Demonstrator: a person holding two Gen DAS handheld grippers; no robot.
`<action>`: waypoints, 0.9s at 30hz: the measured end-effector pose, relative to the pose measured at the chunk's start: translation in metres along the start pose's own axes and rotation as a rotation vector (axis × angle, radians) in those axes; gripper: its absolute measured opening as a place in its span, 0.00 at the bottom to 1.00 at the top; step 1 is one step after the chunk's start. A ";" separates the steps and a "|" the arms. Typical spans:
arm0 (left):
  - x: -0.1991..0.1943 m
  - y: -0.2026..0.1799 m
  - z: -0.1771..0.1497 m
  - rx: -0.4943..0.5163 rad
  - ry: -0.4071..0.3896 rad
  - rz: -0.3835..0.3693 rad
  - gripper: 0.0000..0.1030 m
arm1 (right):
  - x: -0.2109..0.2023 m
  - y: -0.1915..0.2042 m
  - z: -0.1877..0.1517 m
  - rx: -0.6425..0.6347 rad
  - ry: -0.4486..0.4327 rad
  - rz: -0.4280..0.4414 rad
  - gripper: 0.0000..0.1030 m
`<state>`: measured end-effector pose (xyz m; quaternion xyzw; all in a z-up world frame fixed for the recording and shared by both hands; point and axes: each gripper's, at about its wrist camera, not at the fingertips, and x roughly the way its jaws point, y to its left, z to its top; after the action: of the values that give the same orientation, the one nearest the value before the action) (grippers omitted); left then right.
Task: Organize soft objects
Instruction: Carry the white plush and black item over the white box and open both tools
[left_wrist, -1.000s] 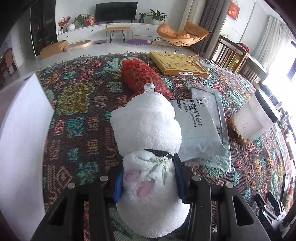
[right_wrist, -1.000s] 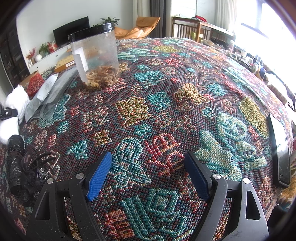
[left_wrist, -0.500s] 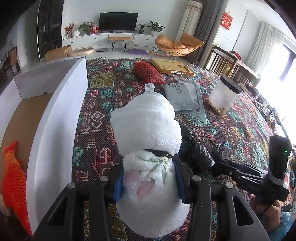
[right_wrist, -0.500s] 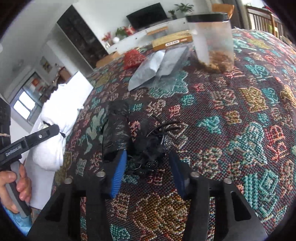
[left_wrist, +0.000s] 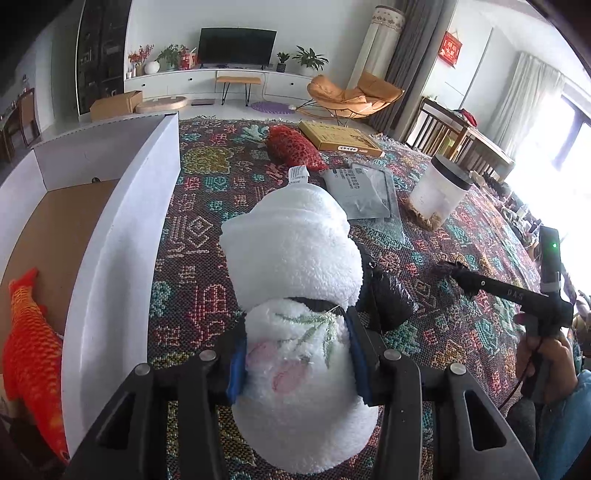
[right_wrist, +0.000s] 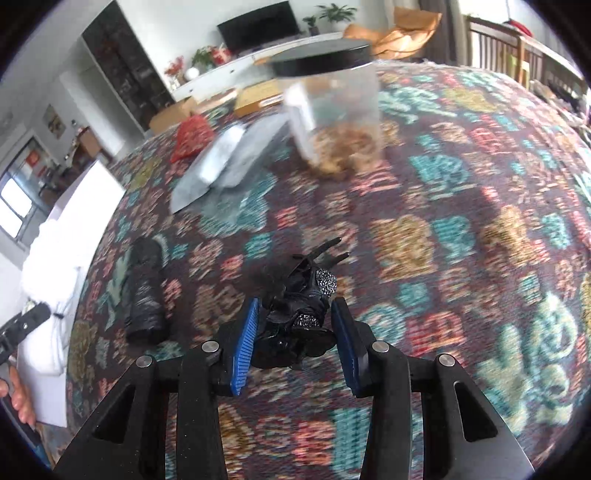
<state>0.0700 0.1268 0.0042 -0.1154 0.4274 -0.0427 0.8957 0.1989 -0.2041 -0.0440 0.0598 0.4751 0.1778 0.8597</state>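
Nearest to us, the left gripper (left_wrist: 297, 352) has its jaws clamped on the white plush toy (left_wrist: 295, 295), held up off the patterned cloth (left_wrist: 207, 236) just beside the white box (left_wrist: 122, 236). It is not in the box yet, though that looks like the destination. Over on the other side, the right gripper (right_wrist: 293, 332) has just been closing its jaws, and between them now sits a small black sparkly bundle (right_wrist: 301, 310), pinched and apparently lifted clear of the cloth; the picture is blurred, so how firm that hold is I cannot say. Just beyond, a black roll (right_wrist: 146, 291) lies loose on the cloth. Inside the box an orange fish plush (left_wrist: 31, 343) already rests on the cardboard floor, so one item looks sorted. Further out, a grey wipes pack (left_wrist: 360, 192), a clear jar (left_wrist: 437, 192), a red mesh pouch (left_wrist: 293, 147) and a flat yellow box (left_wrist: 338, 138) wait. I'd call it early going: one in, two in hand.
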 end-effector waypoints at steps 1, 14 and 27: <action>-0.001 -0.001 0.000 0.003 0.000 -0.002 0.44 | -0.001 -0.009 0.003 0.007 0.006 -0.005 0.48; 0.005 0.000 -0.006 -0.001 0.016 -0.015 0.44 | 0.019 -0.025 0.015 0.014 0.111 -0.138 0.31; -0.002 -0.003 0.013 -0.004 -0.002 -0.020 0.44 | 0.073 -0.106 0.136 0.162 0.102 -0.182 0.32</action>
<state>0.0790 0.1262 0.0139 -0.1214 0.4256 -0.0507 0.8953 0.3750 -0.2672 -0.0574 0.0765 0.5343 0.0629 0.8395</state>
